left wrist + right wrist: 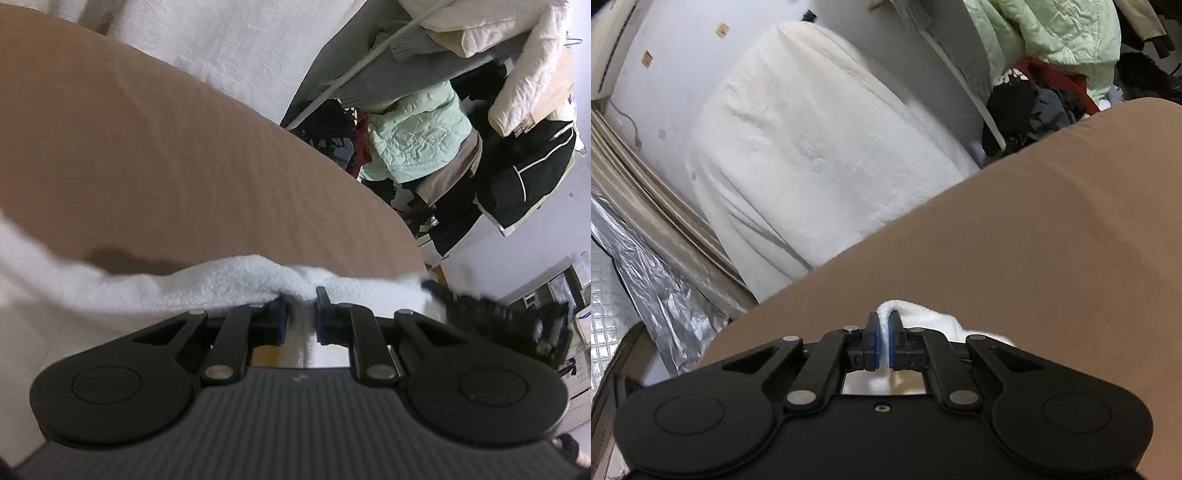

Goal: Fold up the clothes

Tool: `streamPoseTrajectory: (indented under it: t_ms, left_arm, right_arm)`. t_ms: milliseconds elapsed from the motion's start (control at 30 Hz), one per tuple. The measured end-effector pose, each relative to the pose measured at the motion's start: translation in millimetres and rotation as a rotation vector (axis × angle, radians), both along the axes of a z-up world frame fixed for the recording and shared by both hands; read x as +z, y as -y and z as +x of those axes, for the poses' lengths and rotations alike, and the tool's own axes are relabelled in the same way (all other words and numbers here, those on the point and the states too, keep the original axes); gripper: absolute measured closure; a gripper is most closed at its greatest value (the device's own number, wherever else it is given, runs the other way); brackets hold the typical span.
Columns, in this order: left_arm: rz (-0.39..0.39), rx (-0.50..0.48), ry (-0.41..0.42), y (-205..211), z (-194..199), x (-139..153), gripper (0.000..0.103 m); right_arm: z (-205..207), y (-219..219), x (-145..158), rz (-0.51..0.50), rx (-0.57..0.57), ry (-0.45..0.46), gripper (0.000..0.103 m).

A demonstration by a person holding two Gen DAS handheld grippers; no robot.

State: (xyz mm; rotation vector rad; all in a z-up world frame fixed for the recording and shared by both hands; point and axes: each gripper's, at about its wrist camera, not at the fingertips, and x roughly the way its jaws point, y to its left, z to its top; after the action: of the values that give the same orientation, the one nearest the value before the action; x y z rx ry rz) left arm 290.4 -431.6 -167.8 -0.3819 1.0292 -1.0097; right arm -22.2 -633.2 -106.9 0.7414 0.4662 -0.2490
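**What my two cameras leave unresolved**

My left view: the white fleece garment (229, 282) runs off the left edge, so I cannot tell its full extent or what kind of garment it is. Where it enters my left gripper (301, 299), the near part of the cloth is hidden behind my own black body. To the right, my other gripper (491, 314) is smeared by motion blur; its outline is unreadable there. The brown table (147, 166) is cut by the left edge.

My right view: only a small tuft of the fleece shows above my right gripper (884, 321); the rest is hidden behind my housing. The far clothing pile (1052, 92) is cropped by the top and right edges.
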Motion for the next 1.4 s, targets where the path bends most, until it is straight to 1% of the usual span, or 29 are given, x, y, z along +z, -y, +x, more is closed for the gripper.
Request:
streamPoseTrajectory:
  t_ms: [167, 233, 267, 333, 367, 400, 433, 467, 500, 533, 600, 667, 700, 767, 800, 833, 900, 933, 967, 1000, 1033, 1067, 1100, 1133, 1167, 1233, 1300, 1333, 1400]
  left_arm:
    - [0.161, -0.05, 0.09, 47, 15, -15, 0.089]
    - [0.192, -0.082, 0.051, 47, 24, -19, 0.088]
    - [0.176, -0.085, 0.021, 40, 29, -17, 0.087]
    - [0.094, -0.095, -0.047, 13, 43, -6, 0.085]
    - [0.07, -0.096, -0.058, -1, 50, 0, 0.084]
    - [0.074, -0.066, -0.027, -18, 58, 7, 0.077]
    - [0.094, -0.016, 0.028, -35, 67, 16, 0.069]
    - [0.114, 0.034, 0.083, -53, 76, 25, 0.045]
    - [0.133, 0.084, 0.138, -71, 85, 33, 0.029]
    - [0.169, 0.141, 0.184, -90, 96, 39, 0.027]
    - [0.265, 0.25, 0.236, -127, 121, 44, 0.027]
    - [0.346, 0.296, 0.168, -159, 144, 34, 0.027]
    - [0.365, 0.308, 0.114, -172, 153, 27, 0.027]
    - [0.369, 0.32, 0.013, -196, 164, 14, 0.027]
    - [0.37, 0.331, 0.008, -204, 164, 9, 0.027]
    - [0.378, 0.347, 0.017, -209, 163, 5, 0.027]
    - [0.392, 0.352, 0.037, -207, 162, -3, 0.021]
    - [0.397, 0.35, 0.046, -204, 162, -7, 0.018]
    - [0.397, 0.35, 0.059, -200, 160, -10, 0.01]
    - [0.394, 0.35, 0.074, -195, 157, -12, 0.007]
    - [0.386, 0.333, 0.092, -189, 153, -14, 0.007]
    - [0.376, 0.302, 0.112, -184, 150, -15, 0.012]
    - [0.372, 0.265, 0.141, -176, 145, -14, 0.045]
    - [0.377, 0.254, 0.183, -170, 138, -9, 0.066]
    - [0.385, 0.266, 0.23, -168, 130, -1, 0.096]
    - [0.399, 0.291, 0.325, -162, 113, 15, 0.096]
    - [0.345, 0.379, 0.4, -175, 100, 41, 0.096]
    - [0.346, 0.427, 0.465, -180, 93, 54, 0.096]
    - [0.435, 0.46, 0.584, -179, 90, 62, 0.095]
  right_arm:
    - [7, -12, 2, -0.14, 0.013, -0.106, 0.097]
    - [15, -13, -1, -0.174, 0.005, -0.155, 0.096]
    - [17, -14, -2, -0.202, 0.002, -0.18, 0.094]
    - [19, -19, -3, -0.272, -0.003, -0.232, 0.09]
    - [18, -19, -3, -0.283, -0.006, -0.242, 0.089]
    - [15, -18, -4, -0.271, -0.011, -0.239, 0.089]
    - [11, -16, -5, -0.254, -0.015, -0.236, 0.085]
    - [9, -13, -5, -0.241, -0.022, -0.237, 0.078]
    - [8, -9, -6, -0.232, -0.031, -0.239, 0.075]
    - [6, -6, -7, -0.223, -0.04, -0.241, 0.07]
    - [2, 0, -9, -0.212, -0.05, -0.263, 0.07]
    - [-3, 4, -9, -0.199, -0.053, -0.28, 0.07]
    - [-8, 5, -9, -0.187, -0.046, -0.275, 0.07]
    - [-16, 6, -10, -0.152, -0.03, -0.253, 0.07]
    - [-20, 6, -11, -0.135, -0.021, -0.239, 0.07]
    - [-23, 6, -13, -0.115, -0.003, -0.227, 0.07]
    - [-25, 6, -17, -0.074, 0.041, -0.209, 0.069]
    - [-23, 5, -20, -0.058, 0.06, -0.211, 0.069]
    - [-20, 4, -23, -0.041, 0.08, -0.219, 0.068]
    - [-17, 2, -26, -0.023, 0.1, -0.226, 0.067]
    - [-12, 1, -28, -0.002, 0.121, -0.243, 0.066]
    - [-6, -2, -29, 0.007, 0.143, -0.265, 0.066]
    - [0, -7, -29, -0.008, 0.163, -0.281, 0.066]
    - [5, -12, -28, -0.037, 0.176, -0.295, 0.066]
    - [10, -17, -27, -0.068, 0.185, -0.309, 0.065]
    - [17, -25, -28, -0.119, 0.194, -0.34, 0.065]
    - [23, -29, -34, -0.16, 0.214, -0.392, 0.064]
    - [28, -30, -38, -0.191, 0.227, -0.423, 0.064]
    - [31, -31, -44, -0.228, 0.243, -0.443, 0.064]
